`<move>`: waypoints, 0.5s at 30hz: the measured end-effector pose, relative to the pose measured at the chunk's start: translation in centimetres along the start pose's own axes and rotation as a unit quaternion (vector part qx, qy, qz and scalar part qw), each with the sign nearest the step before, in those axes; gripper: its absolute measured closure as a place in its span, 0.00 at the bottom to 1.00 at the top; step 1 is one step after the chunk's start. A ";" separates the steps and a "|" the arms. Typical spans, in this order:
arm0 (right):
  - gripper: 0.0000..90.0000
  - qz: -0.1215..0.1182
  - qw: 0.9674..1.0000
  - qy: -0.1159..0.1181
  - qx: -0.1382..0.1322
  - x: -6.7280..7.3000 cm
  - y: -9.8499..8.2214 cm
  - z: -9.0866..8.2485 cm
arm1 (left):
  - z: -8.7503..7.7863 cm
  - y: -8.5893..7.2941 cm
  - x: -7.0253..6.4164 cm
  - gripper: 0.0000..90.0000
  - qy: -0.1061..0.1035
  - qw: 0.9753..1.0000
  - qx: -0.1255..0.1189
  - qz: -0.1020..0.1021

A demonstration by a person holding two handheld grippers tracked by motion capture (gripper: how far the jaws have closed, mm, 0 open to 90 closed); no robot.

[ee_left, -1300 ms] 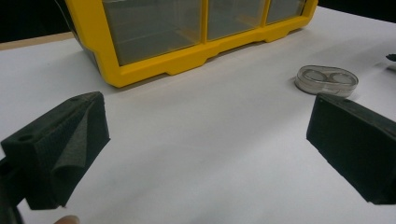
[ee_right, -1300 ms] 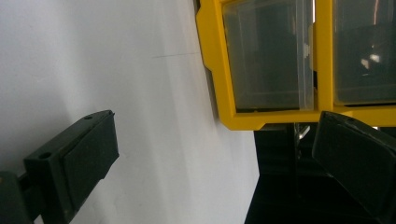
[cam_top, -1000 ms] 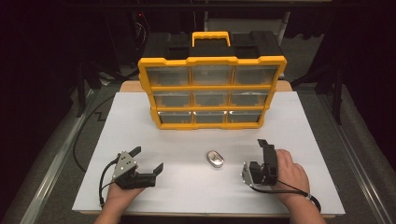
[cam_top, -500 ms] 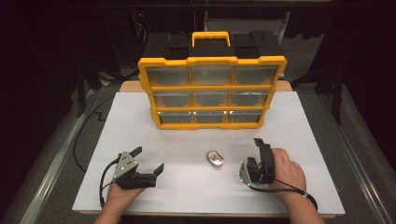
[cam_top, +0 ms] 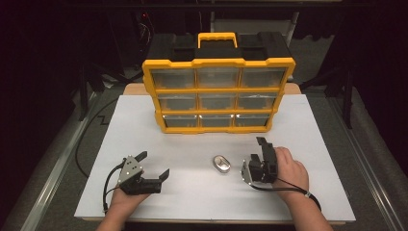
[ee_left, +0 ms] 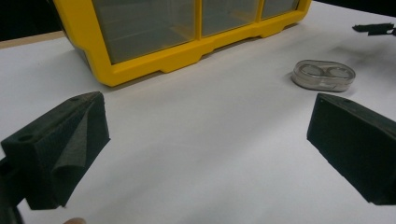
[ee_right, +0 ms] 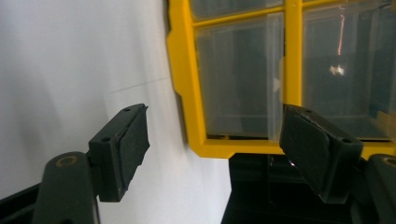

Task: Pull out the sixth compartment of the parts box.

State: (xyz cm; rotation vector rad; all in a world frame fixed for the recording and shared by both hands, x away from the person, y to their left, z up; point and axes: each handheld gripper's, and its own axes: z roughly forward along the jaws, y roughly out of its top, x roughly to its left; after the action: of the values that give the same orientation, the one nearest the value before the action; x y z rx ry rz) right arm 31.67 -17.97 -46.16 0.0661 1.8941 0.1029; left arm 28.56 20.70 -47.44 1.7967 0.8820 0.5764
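Right gripper (cam_top: 260, 153): lower right of the high view, tipped on its side; jaws apart with nothing between them, and they have just been closing.
Left gripper (cam_top: 154, 165): lower left, jaws wide, nothing held.
Case (cam_top: 221, 164): small, oval, clear shiny plastic, two round wells; flat on the table (cam_top: 312, 125), lower centre, between the grippers.
Organizer (cam_top: 219, 95): yellow, clear drawers, upper centre.

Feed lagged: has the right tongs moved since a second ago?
Yes. The right tongs edged left toward the small metal case, jaws closing partway, nothing between them.
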 end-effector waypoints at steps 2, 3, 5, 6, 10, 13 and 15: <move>0.28 0.002 1.000 -0.006 0.002 -0.4 0.1 0.1 | 0.0 0.0 0.1 0.00 0.001 1.000 0.004 0.002; 0.29 0.004 1.000 -0.012 0.003 -0.6 0.1 0.2 | 0.0 0.0 0.1 0.00 0.001 1.000 0.005 0.003; 0.30 0.007 1.000 -0.016 0.003 -1.0 0.2 0.3 | 0.1 0.0 0.1 0.00 0.001 1.000 0.004 0.004; 0.30 0.007 1.000 -0.018 0.003 -1.3 0.3 0.3 | 0.1 0.0 0.1 0.00 0.000 1.000 0.004 0.004; 0.33 0.011 0.999 -0.037 0.002 -2.1 0.5 0.4 | 0.1 0.0 0.0 0.00 -0.003 1.000 0.006 0.007; 0.34 0.017 0.999 -0.043 0.007 -2.8 0.6 0.7 | 0.1 0.0 0.1 0.00 -0.005 1.000 0.005 0.008; 0.35 0.006 0.999 -0.051 0.007 -3.3 0.8 0.9 | 0.2 -0.1 0.1 0.00 -0.006 1.000 0.004 0.007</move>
State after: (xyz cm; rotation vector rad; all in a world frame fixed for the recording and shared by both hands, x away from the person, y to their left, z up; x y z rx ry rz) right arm 33.54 -17.48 -43.22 0.0903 1.7934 0.0936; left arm 28.71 20.70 -47.55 1.8140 0.8650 0.5719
